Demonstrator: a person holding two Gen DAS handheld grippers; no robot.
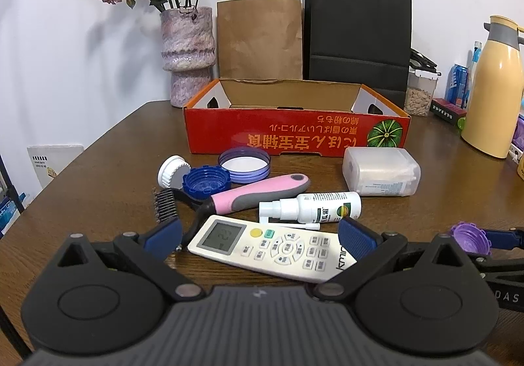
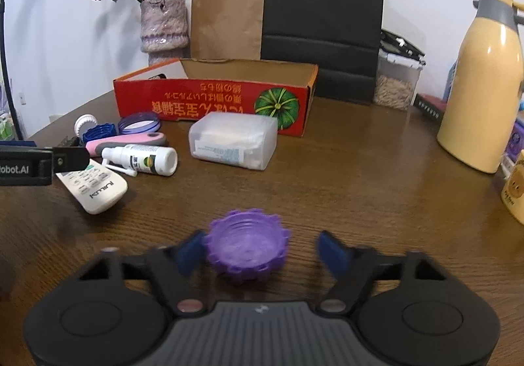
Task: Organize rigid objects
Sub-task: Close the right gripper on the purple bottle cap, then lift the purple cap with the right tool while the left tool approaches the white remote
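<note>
My left gripper (image 1: 260, 236) is open, its blue pads either side of a white remote control (image 1: 271, 246) lying on the wooden table. Beyond it lie a white spray bottle (image 1: 314, 206), a pink-handled pet comb (image 1: 249, 192), a blue cap (image 1: 206, 183), a white cap (image 1: 172, 169), a lilac lid (image 1: 244, 164) and a clear plastic box (image 1: 381, 171). An open red cardboard box (image 1: 294, 133) stands behind them. My right gripper (image 2: 260, 251) is open around a purple cap (image 2: 247, 243); the left pad touches it, the right pad stands apart.
A vase of dried roses (image 1: 187, 51), a brown paper bag (image 1: 260, 38) and a black paper bag (image 1: 358, 35) stand at the back. A yellow thermos (image 2: 481, 87), a grain container (image 2: 394, 78) and small packages crowd the right side.
</note>
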